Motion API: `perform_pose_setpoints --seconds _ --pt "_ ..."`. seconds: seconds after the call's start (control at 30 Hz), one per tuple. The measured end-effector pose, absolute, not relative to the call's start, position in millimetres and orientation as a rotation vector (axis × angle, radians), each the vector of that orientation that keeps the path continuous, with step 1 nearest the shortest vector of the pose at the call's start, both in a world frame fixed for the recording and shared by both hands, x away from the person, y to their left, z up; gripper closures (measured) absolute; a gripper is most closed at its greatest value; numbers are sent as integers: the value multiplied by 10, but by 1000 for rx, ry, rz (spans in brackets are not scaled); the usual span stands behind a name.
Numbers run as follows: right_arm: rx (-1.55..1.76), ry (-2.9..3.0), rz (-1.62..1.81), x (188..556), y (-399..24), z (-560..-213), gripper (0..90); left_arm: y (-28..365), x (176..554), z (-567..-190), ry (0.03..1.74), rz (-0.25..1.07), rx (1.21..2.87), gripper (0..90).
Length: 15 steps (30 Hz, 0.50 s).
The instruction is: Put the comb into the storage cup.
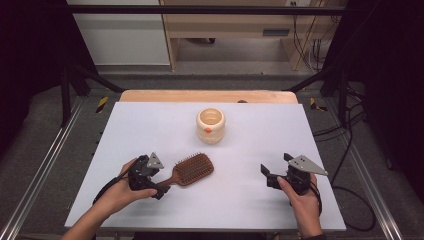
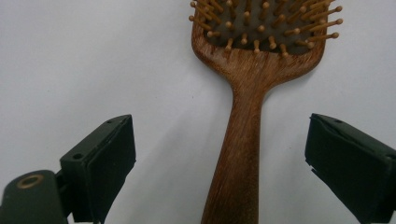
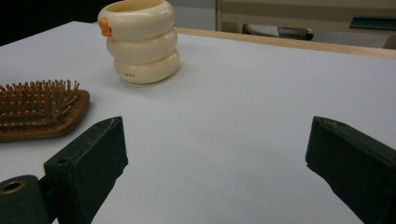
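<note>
The brown wooden paddle hairbrush [image 1: 189,171] lies flat on the pale grey-white surface [image 1: 250,200], bristles up, a little left of centre in the near half. Its long axis runs from about eight o'clock to two o'clock in the high view: the slim handle points toward eight o'clock at the person's left hand [image 1: 119,190], and the broad, rounded-square head points toward two o'clock. The wood shows a dark reddish grain, and the head carries a grey pad set with rows of ball-tipped wooden pins.

The left gripper [image 1: 161,190] sits at the handle's end. In the left gripper view its jaws stand wide open on either side of the handle [image 2: 236,158], touching nothing.

At twelve o'clock from the brush, well apart, stands a cream ringed cup with an orange mark on its side [image 1: 210,125], upright.

The right gripper [image 1: 266,175], held in the right hand [image 1: 302,200] at three o'clock, well apart from the brush, has its jaws spread wide and empty.
</note>
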State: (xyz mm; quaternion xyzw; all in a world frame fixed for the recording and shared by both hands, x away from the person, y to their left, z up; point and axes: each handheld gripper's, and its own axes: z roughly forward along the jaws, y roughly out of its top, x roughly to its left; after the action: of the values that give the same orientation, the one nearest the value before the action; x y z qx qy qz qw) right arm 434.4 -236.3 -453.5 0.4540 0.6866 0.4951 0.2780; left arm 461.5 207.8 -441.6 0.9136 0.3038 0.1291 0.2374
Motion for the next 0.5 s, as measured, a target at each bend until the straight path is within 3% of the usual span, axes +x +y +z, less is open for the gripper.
perform_pose_setpoints --seconds 0.5 --pt "1218 1847 1333 4345 -2361 -4537 56 2011 4659 -4465 815 315 2539 104"
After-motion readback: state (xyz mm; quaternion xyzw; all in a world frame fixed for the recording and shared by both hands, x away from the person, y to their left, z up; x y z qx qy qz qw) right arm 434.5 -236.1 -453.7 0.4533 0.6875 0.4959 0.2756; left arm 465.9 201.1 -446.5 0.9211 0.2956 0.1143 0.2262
